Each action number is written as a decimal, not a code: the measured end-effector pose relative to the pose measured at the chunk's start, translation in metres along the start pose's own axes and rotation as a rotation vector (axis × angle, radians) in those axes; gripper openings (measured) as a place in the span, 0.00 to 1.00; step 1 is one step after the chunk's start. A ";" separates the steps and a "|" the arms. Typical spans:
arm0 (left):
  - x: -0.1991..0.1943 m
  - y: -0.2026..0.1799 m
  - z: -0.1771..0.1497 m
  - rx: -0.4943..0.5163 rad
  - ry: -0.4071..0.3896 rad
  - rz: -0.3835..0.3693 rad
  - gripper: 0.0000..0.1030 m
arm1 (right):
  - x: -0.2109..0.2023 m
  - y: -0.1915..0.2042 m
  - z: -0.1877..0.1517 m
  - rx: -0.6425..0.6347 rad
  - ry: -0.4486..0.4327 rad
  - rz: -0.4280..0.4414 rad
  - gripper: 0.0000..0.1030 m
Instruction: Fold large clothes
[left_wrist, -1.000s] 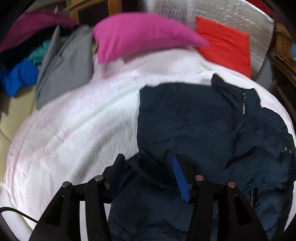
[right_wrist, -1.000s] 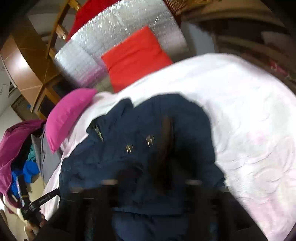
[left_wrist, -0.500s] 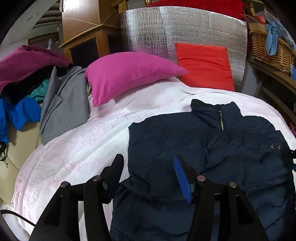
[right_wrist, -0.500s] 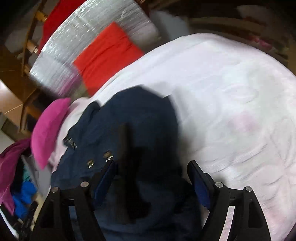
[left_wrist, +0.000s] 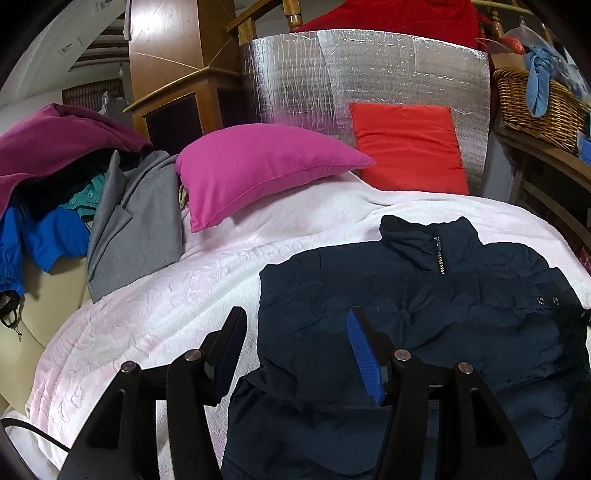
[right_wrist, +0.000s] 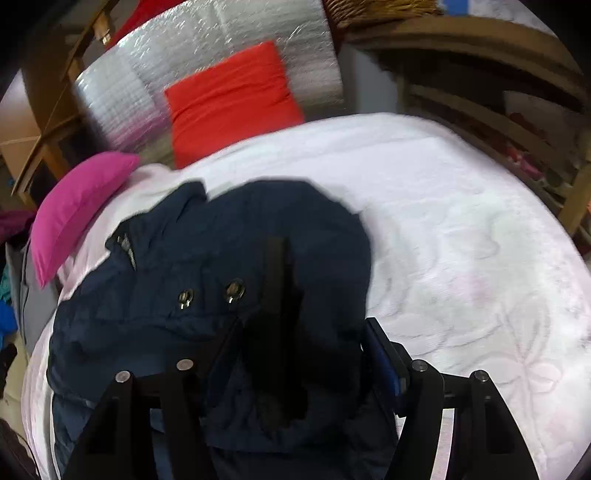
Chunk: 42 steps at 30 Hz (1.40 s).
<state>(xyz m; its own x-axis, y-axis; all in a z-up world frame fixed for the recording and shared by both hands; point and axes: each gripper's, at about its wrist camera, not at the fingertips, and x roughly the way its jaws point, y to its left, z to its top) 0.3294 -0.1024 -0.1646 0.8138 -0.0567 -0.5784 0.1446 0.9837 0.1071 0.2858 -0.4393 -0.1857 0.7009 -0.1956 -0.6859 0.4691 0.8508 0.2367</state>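
Now the right gripper (right_wrist: 295, 354), jaws just narrowing, straddles a jacket (right_wrist: 207, 295) fold; grip unclear. Left gripper (left_wrist: 295, 350) hovers half-open, empty. Pinch deep, draw evenly across the bed (right_wrist: 461, 240).

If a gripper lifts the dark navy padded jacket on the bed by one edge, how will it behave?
The dark navy padded jacket will probably drape and sag, since it lies creased on the white blanket. Its puffy quilting suggests it is light for its bulk. The smooth shell may slip.
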 end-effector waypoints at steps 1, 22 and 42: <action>0.000 0.000 0.000 0.000 -0.001 0.002 0.57 | -0.010 -0.002 0.001 0.004 -0.031 -0.002 0.67; 0.044 0.011 -0.009 -0.062 0.214 -0.025 0.73 | 0.017 0.027 -0.017 -0.111 0.107 0.198 0.36; 0.099 0.044 -0.042 -0.206 0.486 0.002 0.75 | 0.023 0.016 -0.019 -0.038 0.162 0.287 0.38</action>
<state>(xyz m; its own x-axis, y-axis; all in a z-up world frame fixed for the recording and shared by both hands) 0.3932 -0.0579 -0.2510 0.4516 -0.0174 -0.8921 -0.0102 0.9996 -0.0246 0.2991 -0.4215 -0.2104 0.7051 0.1322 -0.6967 0.2425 0.8783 0.4121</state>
